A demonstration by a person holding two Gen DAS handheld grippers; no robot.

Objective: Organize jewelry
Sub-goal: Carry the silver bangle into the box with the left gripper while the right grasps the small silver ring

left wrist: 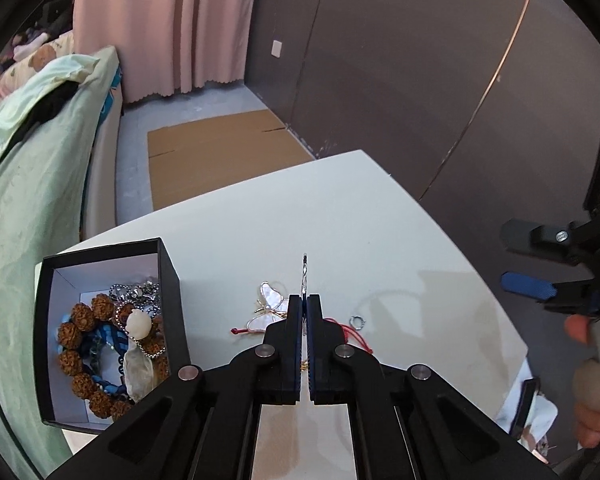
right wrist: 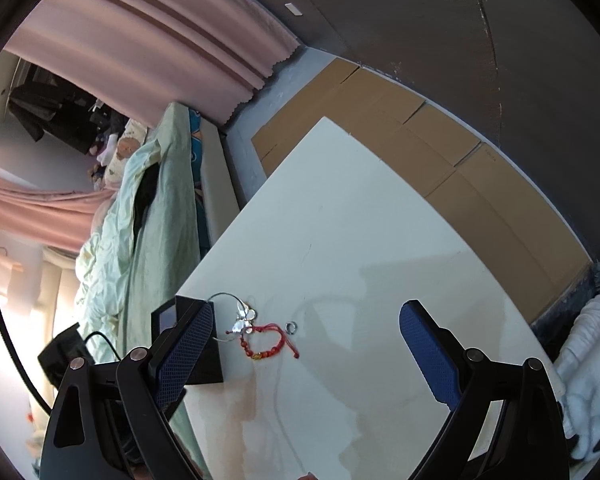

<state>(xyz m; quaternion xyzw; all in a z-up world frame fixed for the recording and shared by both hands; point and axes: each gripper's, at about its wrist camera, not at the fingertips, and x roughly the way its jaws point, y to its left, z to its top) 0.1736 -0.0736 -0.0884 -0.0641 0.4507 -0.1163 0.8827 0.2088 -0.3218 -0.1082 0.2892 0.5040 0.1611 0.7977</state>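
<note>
The left tool (left wrist: 304, 312) is pinched together on a thin silver pendant (left wrist: 304, 276) that stands up from its tips, with a glimpse of gold between the pads, probably so the piece can go to the black box (left wrist: 168, 280) just to its left, which already holds one brown bead bracelet (left wrist: 80, 344) among other strings. The right tool (right wrist: 306, 350) hangs with fingers wide apart, holding nothing. Left on the desk (left wrist: 340, 216): one butterfly piece (left wrist: 270, 308), one red cord bracelet (right wrist: 266, 344), one small ring (left wrist: 357, 321).
</note>
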